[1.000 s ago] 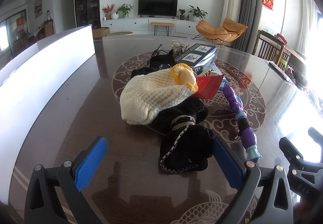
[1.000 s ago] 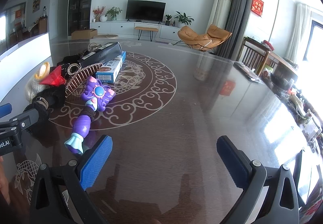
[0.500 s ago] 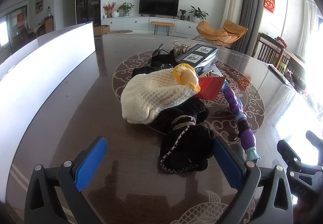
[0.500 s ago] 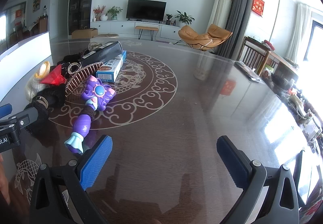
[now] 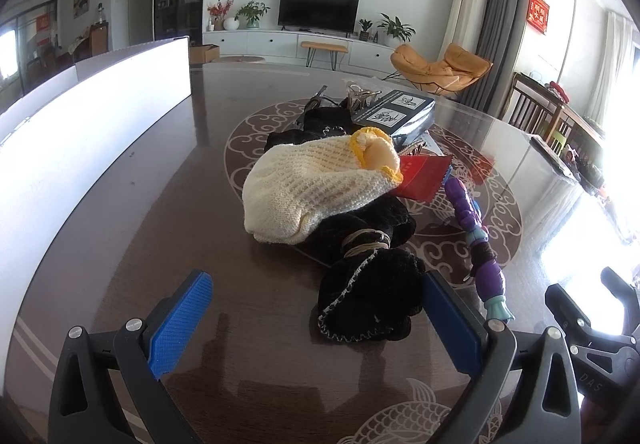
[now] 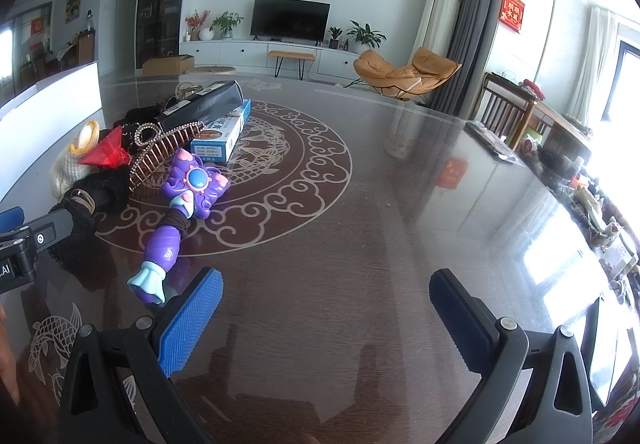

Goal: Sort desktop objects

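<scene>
A: Black knit piece (image 5: 370,300), nearest of pile on table (image 5: 160,203), just ahead of left gripper (image 5: 320,318)?
B: Yes. Soft, light, floppy; pinch the bunched middle. Both jaws wide, empty; right gripper (image 6: 326,318) beside purple toy (image 6: 176,219).

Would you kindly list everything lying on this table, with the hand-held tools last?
knitted pouch: one, cream with yellow rim, atop the pile.
black fabric bundle: one, black, nearest the left tool.
toy wand: one, purple, right of the pile.
hair claw clip: one, bronze, beside the wand.
red packet: one, red, under the pouch.
black box: one, far side.
blue-white box: one, beside the black box.
table: one, dark brown, patterned.
left tool: open, blue pads.
right tool: open, over bare table.
</scene>
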Tool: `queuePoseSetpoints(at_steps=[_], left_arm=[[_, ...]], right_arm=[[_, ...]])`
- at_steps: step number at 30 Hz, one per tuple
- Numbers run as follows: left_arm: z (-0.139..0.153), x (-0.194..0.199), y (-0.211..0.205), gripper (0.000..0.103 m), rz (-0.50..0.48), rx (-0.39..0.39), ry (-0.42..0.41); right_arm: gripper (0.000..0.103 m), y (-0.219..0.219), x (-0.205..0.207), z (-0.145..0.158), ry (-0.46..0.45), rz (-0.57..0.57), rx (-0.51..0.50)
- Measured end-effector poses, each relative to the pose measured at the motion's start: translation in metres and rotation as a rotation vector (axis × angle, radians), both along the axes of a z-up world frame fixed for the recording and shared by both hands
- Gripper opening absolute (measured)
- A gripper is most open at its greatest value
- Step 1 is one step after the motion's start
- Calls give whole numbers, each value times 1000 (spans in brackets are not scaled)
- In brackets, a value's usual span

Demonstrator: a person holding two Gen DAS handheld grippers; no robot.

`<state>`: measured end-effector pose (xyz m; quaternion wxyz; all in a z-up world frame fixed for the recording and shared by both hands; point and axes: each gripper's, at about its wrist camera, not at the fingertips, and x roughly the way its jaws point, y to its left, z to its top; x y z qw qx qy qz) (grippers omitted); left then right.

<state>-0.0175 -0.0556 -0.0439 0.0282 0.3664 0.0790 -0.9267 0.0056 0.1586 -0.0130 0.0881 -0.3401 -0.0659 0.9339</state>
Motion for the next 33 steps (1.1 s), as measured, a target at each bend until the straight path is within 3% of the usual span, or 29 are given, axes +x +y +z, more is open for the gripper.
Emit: queuePoseSetpoints(at_steps=[11, 33], left_arm=[[-2, 0, -4, 103, 10, 36, -3], [-2, 1, -2, 103, 8, 18, -2]], right_arm=[[103, 0, 0, 1, 0, 0, 0], [103, 0, 0, 1, -1, 0, 0]])
